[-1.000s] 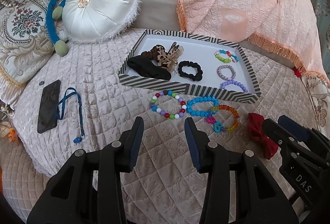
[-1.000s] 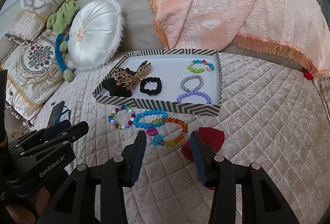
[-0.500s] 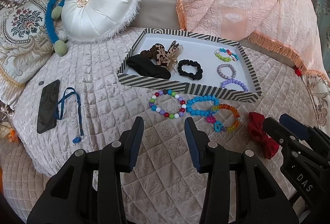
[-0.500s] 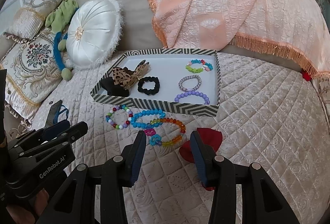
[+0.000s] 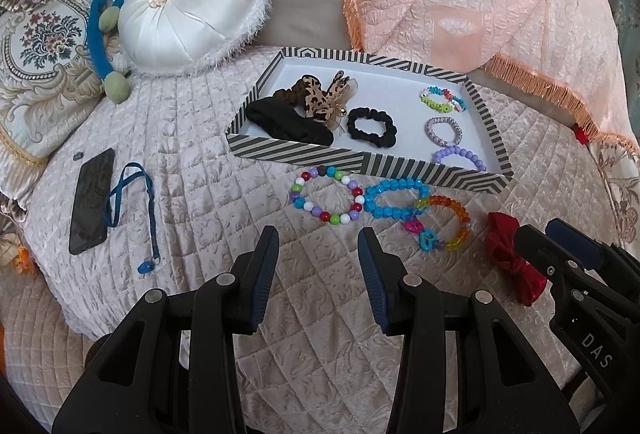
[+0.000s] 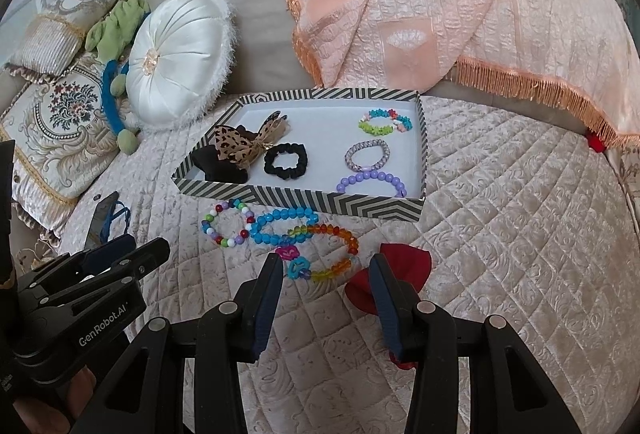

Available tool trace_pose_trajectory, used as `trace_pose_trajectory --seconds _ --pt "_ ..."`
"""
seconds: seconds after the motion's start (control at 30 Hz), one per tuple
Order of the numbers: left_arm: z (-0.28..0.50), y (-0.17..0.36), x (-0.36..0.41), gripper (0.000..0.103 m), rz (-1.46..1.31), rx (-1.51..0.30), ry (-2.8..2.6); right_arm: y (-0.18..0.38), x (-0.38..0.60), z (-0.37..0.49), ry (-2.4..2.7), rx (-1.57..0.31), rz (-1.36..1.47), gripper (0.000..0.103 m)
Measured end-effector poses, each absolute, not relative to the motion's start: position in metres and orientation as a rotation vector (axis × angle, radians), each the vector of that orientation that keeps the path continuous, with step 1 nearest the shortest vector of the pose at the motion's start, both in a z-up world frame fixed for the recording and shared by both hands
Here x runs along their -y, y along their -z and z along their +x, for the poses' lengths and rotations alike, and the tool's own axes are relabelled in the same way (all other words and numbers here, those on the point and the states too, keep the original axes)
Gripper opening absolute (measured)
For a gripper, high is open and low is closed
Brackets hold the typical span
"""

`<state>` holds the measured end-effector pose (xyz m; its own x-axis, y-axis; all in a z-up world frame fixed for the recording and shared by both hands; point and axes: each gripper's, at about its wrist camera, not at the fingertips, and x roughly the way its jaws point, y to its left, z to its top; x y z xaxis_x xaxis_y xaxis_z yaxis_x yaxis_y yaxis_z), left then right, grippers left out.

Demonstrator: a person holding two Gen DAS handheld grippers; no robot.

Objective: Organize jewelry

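Both the left tool [image 5: 318, 240] and the right tool [image 6: 324, 266] are held open and empty above the bed [image 6: 500, 234]. Three beaded bracelets [image 5: 384, 206] are laid just before the striped tray [image 5: 360, 158].

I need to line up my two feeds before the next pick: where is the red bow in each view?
Left wrist view: the red bow lies at lower right, partly behind the right hand-held gripper.
Right wrist view: the red bow lies at lower centre, partly behind that gripper's right finger.
Shared landmark: the striped tray, beyond the bow.
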<state>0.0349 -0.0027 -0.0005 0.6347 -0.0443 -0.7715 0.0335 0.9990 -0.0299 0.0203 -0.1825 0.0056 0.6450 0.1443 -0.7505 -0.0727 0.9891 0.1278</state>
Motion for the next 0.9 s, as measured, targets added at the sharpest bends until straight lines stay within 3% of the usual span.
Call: trace_pose_trajectory --seconds 0.9 --pt "0.052 0.014 -0.016 0.042 -0.109 -0.960 0.084 0.003 0.212 0.027 -0.090 -0.888 0.097 0.046"
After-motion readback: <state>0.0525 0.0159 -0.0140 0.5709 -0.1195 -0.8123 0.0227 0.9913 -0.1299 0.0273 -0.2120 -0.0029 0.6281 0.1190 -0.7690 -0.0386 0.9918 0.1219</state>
